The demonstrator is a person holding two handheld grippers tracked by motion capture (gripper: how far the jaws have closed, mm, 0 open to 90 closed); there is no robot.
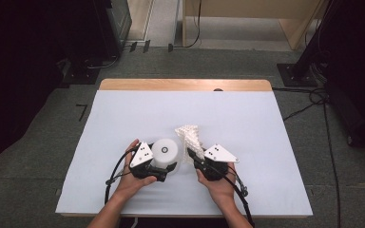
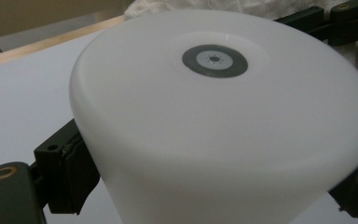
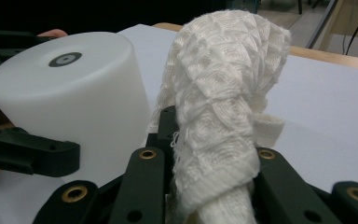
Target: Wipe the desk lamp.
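A white cylinder (image 1: 165,151) with a dark round mark on its top stands on the white-covered table (image 1: 138,114). My left gripper (image 1: 166,166) is shut on it, one black jaw against each side of its wall. In the left gripper view the cylinder (image 2: 223,116) looms close, with a finger pad (image 2: 74,170) against its lower left. Just to the right, my right gripper (image 1: 193,156) is shut on a white knitted cloth (image 1: 190,135) that rises bunched from between its jaws. The right gripper view has the cloth (image 3: 219,116) upright, with the cylinder (image 3: 70,93) beside it.
A strip of bare wood (image 1: 185,84) runs along the table's far edge. Beyond it are a grey floor, dark stands at both sides and cables (image 1: 313,99) at the right. White sheet lies open to the left, right and far side of both hands.
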